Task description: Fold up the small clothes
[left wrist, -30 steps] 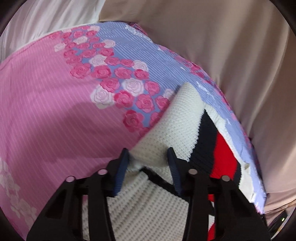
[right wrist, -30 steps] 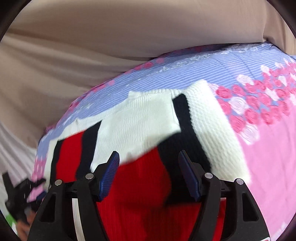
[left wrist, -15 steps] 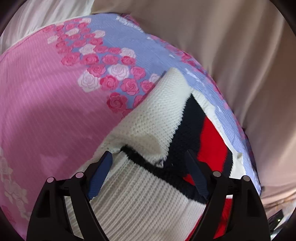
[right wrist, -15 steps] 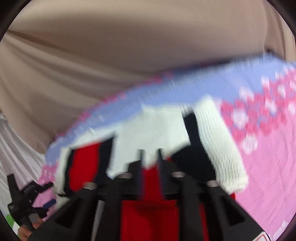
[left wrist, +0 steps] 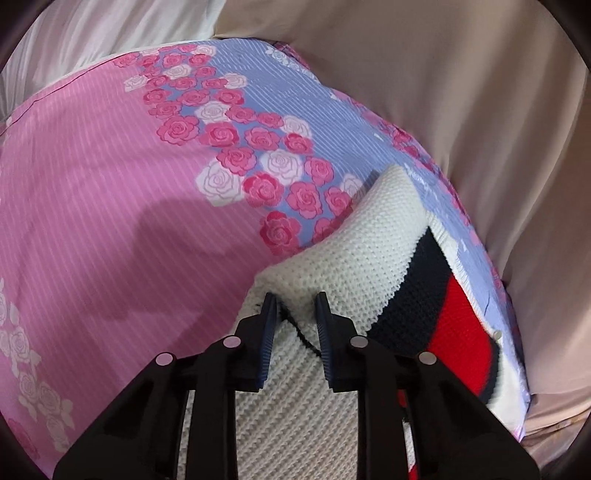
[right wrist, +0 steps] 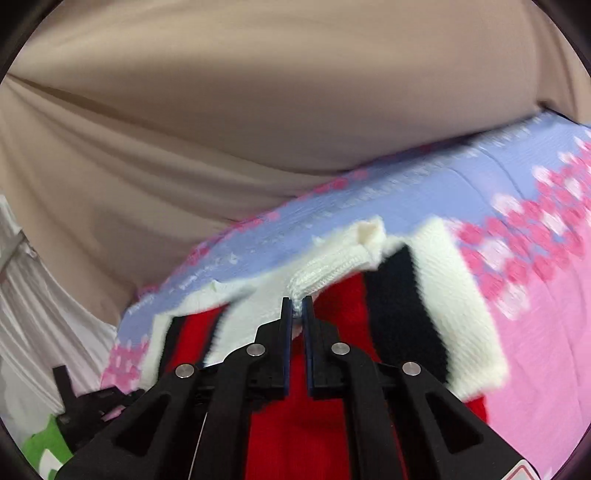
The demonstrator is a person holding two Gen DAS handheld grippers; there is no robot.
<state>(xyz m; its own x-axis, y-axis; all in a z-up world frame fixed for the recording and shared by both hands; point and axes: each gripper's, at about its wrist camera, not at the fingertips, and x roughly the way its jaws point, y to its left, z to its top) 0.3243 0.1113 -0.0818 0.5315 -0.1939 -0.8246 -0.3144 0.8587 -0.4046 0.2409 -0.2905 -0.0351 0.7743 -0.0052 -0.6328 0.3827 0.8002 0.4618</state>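
Observation:
A small knitted sweater (left wrist: 354, 258) in white, black and red lies on a pink and lilac rose-print sheet (left wrist: 110, 192). My left gripper (left wrist: 293, 301) is shut on a bunched white fold of the sweater near its black-trimmed edge. In the right wrist view the sweater (right wrist: 454, 288) shows its red body and a black-and-white sleeve. My right gripper (right wrist: 296, 304) is shut on a white edge of the sweater and lifts it a little above the red part.
Beige fabric (left wrist: 461, 92) rises behind the sheet in both views. White cloth (left wrist: 92, 33) lies at the far left. A black stand and something green (right wrist: 48, 443) sit low left in the right wrist view, beyond the sheet's edge.
My left gripper opened wide, then closed again on the white fold. My right gripper went from wide open to shut on the white edge and raised it.

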